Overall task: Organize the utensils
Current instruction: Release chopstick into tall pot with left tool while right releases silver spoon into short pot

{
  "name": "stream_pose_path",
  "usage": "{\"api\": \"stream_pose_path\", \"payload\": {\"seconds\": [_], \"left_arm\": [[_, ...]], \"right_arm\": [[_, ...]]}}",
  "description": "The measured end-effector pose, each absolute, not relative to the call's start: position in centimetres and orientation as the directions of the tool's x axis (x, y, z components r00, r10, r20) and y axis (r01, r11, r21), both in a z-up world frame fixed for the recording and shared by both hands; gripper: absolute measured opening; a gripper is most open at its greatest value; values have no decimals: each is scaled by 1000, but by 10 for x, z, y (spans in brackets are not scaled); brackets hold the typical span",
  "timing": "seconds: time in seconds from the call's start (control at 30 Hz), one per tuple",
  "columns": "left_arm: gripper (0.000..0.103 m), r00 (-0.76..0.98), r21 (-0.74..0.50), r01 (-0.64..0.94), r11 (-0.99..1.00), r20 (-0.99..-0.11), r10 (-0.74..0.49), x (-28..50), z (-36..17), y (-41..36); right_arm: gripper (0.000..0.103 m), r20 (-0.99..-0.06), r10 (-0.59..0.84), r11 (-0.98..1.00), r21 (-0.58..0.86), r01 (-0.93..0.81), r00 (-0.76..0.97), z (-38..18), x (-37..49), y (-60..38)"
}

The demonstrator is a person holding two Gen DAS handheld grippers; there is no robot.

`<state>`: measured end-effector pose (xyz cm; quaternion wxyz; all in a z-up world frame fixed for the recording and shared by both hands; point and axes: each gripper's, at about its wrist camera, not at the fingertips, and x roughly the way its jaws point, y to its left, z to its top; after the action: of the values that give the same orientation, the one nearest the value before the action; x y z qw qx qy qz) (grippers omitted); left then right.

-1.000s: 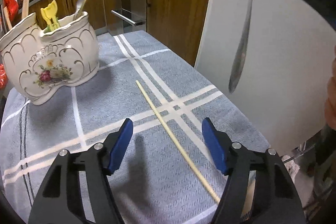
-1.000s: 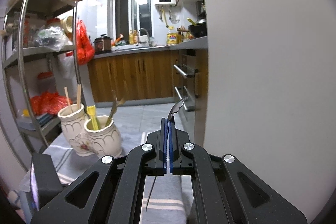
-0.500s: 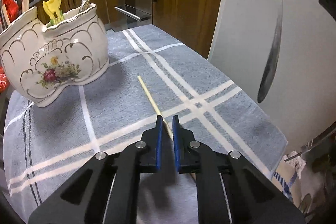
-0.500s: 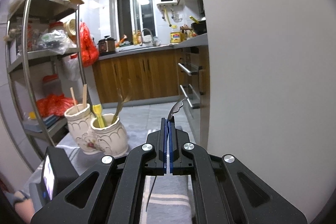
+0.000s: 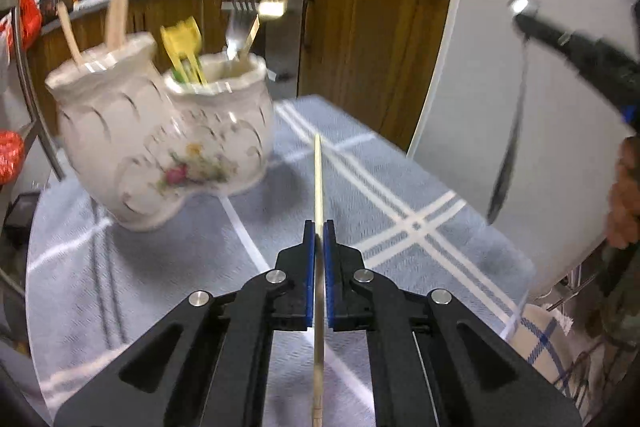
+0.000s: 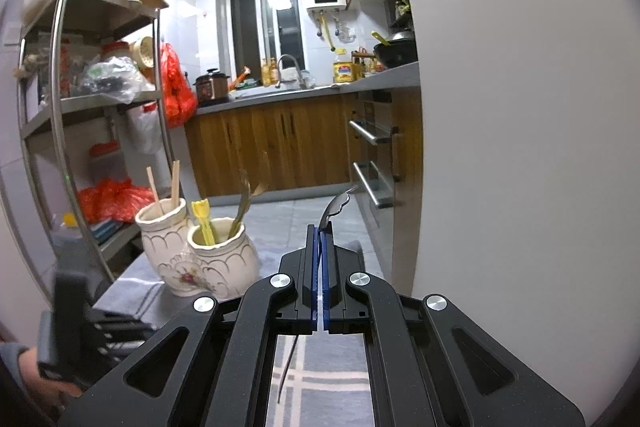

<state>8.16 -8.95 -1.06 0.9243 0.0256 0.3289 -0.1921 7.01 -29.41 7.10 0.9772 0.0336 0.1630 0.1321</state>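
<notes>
My left gripper (image 5: 318, 227) is shut on a thin wooden chopstick (image 5: 318, 179), held off the cloth with its tip toward the holder. The white flowered ceramic holder (image 5: 160, 147) has two joined pots. Its left pot holds wooden chopsticks (image 5: 116, 15); its right pot holds a yellow plastic fork (image 5: 182, 39) and metal forks (image 5: 240, 23). My right gripper (image 6: 320, 227) is shut on a metal utensil (image 6: 338, 201). The utensil's head sticks up above the pads and its handle (image 5: 510, 147) hangs down. The holder (image 6: 200, 259) stands ahead to the left of that gripper.
A grey-blue checked cloth (image 5: 400, 195) covers the small table. A white fridge wall (image 6: 520, 147) stands close on the right. A metal shelf rack (image 6: 60, 107) is on the left, wooden kitchen cabinets (image 6: 280, 143) behind. A hand (image 5: 624, 195) shows at the right edge.
My left gripper closed on the chopstick and lifted it off the cloth, swinging toward the holder. The right gripper kept its hold and hardly moved.
</notes>
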Motion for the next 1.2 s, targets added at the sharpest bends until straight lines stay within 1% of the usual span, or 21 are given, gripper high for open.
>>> {"api": "stream_pose_path", "payload": {"seconds": [0.2,0.4,0.53,0.7,0.83,0.93,1.07,1.2], "left_arm": [[4,793,-61,357,932,-507,-337,66,10,-60],[4,830,-46,330,943,-462,-313,62,19,-38],[4,846,-57,315,947,-436,-307,59,24,-20],[4,878,-73,299,951,-370,-304,62,37,0],[4,903,-82,289,954,-307,-300,73,55,15],[4,919,-107,285,953,-252,-303,89,72,28],[4,925,-177,295,939,-192,-327,113,92,44],[4,935,-228,296,928,-128,-330,134,101,48]], "right_arm": [[2,-318,295,955,111,-274,901,70,74,-282],[2,-336,322,947,107,-304,885,68,82,-265],[2,-340,335,942,102,-320,878,67,88,-255],[2,-338,352,936,94,-340,873,70,101,-239],[2,-317,371,928,93,-361,873,79,114,-226],[2,-281,386,922,94,-375,879,91,126,-213],[2,-241,388,922,86,-378,890,103,138,-201],[2,-180,376,926,104,-362,909,114,148,-194]]}}
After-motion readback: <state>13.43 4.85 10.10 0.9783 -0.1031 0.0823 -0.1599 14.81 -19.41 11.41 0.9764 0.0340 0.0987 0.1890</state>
